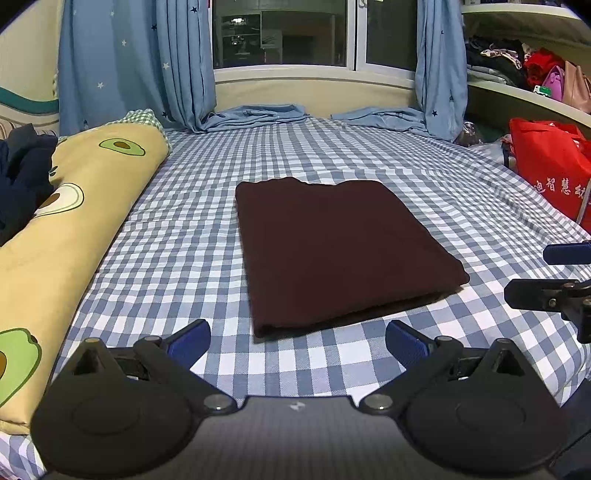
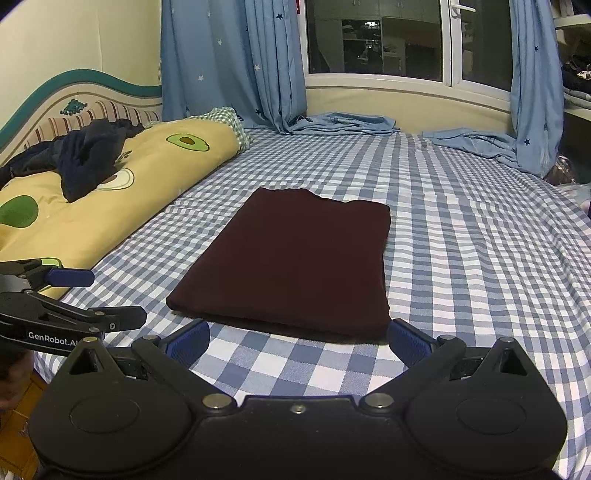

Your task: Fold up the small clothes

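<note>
Right up close, both grippers hang released and empty, jaws spread wide: the left gripper (image 1: 297,341) hovers just short of the near edge of the dark maroon garment (image 1: 332,251), and the right gripper (image 2: 297,341) sits beside it, its right blue pad almost brushing the garment's near right corner, though whether it actually touches I cannot tell. Each one peeks into the other's view from the side, so they stand close together at the near edge of the bed, probably backed off to check the result. Now the garment itself: it lies flat in the middle of the blue checked sheet (image 1: 184,258), squared into a tidy rectangle with a doubled, thick near edge, which reads to me as a fold largely done, perhaps with one more halving possible. Centre placement gives both tools room all round. Over on the left, a yellow avocado-print quilt (image 1: 66,206) is rolled along the bed's side, out of the working area, with a crumpled dark navy garment (image 2: 88,155) heaped on top, maybe next in line. On the right, a red bag (image 1: 546,166) stands off the bed. Far end: blue star curtains (image 1: 133,62) pool onto the sheet beneath a dark window (image 1: 280,33)
</note>
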A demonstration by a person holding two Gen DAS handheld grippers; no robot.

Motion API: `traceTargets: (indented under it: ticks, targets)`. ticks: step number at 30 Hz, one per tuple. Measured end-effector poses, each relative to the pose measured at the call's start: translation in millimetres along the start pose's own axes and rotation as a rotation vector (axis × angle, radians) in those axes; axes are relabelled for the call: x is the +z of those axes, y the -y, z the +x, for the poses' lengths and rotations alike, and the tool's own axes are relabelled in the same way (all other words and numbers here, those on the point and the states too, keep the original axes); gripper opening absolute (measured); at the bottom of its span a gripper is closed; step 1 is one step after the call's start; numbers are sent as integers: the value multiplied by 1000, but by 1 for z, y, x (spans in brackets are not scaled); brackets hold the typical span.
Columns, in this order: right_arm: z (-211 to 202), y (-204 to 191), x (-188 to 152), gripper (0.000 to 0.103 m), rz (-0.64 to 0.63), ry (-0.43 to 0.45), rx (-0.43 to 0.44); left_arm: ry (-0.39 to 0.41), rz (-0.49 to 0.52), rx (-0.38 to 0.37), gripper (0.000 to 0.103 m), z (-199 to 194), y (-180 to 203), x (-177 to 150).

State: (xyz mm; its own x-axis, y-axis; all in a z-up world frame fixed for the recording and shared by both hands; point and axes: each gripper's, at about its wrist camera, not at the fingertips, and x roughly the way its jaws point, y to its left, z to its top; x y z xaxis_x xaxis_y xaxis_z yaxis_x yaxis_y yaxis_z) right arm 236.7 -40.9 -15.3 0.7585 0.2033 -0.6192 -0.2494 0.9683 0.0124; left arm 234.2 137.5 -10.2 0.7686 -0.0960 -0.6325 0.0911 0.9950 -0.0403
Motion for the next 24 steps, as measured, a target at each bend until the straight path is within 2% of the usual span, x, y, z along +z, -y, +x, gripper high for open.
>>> traceTargets:
  ticks: [11,24]
  targets:
    - [-1,1,-1,102,3,4,0,5,26,6,102,0,2,0]
    - [-1,2,1,102,1,6,-11,-9,10,-5,102,5,1,-3]
